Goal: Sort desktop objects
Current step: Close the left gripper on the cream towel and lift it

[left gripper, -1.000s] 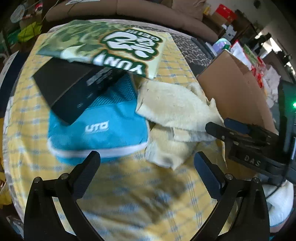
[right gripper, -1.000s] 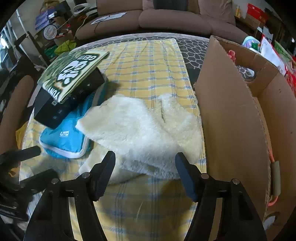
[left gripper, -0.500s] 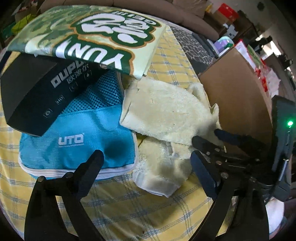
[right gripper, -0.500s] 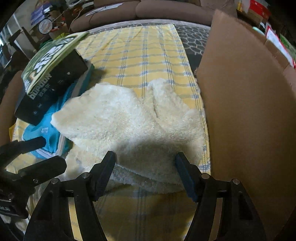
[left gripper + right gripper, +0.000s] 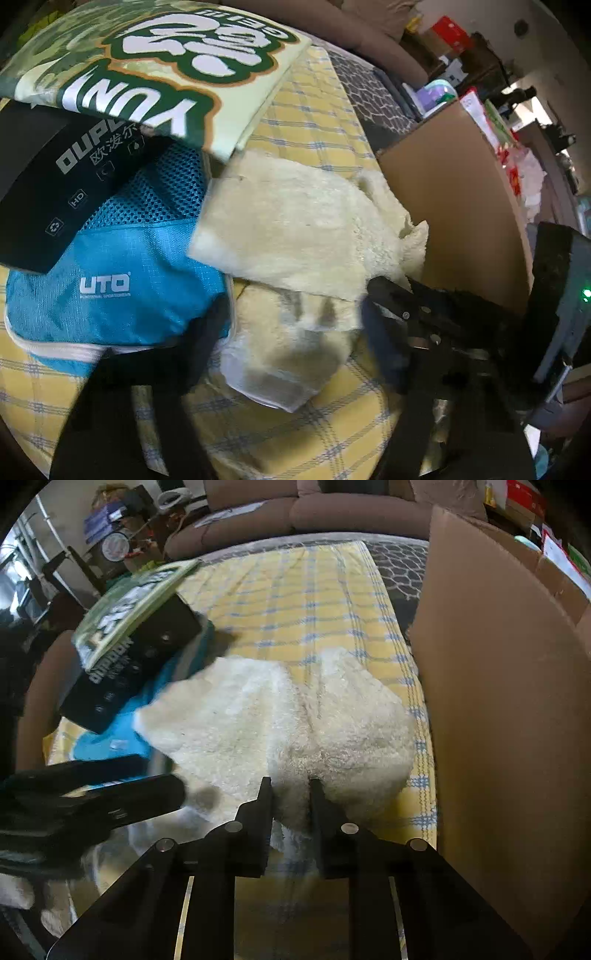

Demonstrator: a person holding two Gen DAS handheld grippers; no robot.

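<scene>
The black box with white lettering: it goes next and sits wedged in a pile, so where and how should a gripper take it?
Grip the black box with white lettering at its free near-left corner, coming from the left. The green-and-white printed packet covers its far end and the blue mesh pouch lies under it, so only that corner overhangs clear; jaws across its thin thickness should fit.

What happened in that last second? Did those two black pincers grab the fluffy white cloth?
Yes. The right hand-held gripper dropped and pinched shut on the fleece cloth. The left hand-held gripper came closer and is closing around the cloth's near edge. The blue pouch, black box and cardboard box stayed put.
</scene>
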